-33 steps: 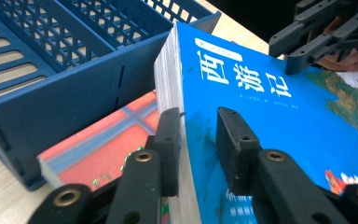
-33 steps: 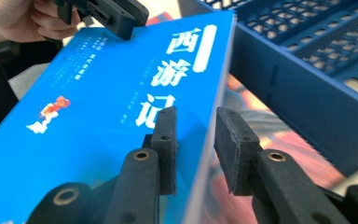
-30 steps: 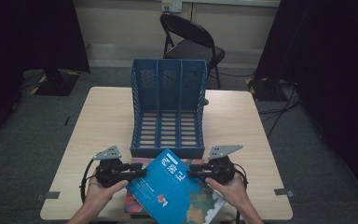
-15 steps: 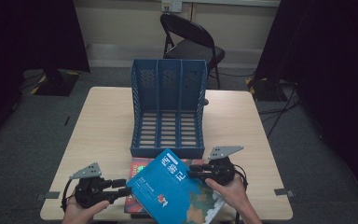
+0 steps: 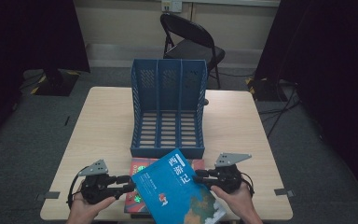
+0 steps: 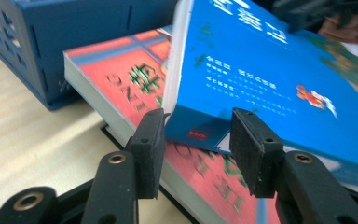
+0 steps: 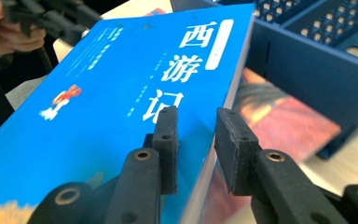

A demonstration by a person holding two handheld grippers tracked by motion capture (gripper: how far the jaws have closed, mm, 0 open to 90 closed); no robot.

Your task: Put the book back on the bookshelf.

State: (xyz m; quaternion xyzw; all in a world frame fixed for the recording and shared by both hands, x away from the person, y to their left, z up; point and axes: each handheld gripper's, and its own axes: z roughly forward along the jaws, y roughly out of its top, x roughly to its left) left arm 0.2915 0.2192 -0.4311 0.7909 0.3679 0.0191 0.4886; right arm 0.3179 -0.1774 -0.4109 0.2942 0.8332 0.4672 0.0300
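Observation:
A blue book [image 5: 177, 191] with white characters is tilted up over a red book [image 5: 140, 168] that lies flat on the table. My right gripper [image 5: 198, 176] is shut on the blue book's right edge, one pad on the cover [image 7: 112, 93] and one beneath. My left gripper [image 5: 129, 185] sits at the book's left corner. In the left gripper view that corner [image 6: 200, 126] lies between the pads [image 6: 151, 140]. The jaws have just been closing, with a gap still showing at the right pad. The red book [image 6: 121, 70] lies under it.
A blue three-slot file rack [image 5: 168, 112] lies on the wooden table [image 5: 102, 126] just beyond the books, slots facing up. A black folding chair [image 5: 191, 37] stands behind the table. Dark curtains hang at both sides.
The left gripper left the blue book's left edge, drew back toward the table's near left, then came in again at the book's lower left corner. The right gripper and book stayed put.

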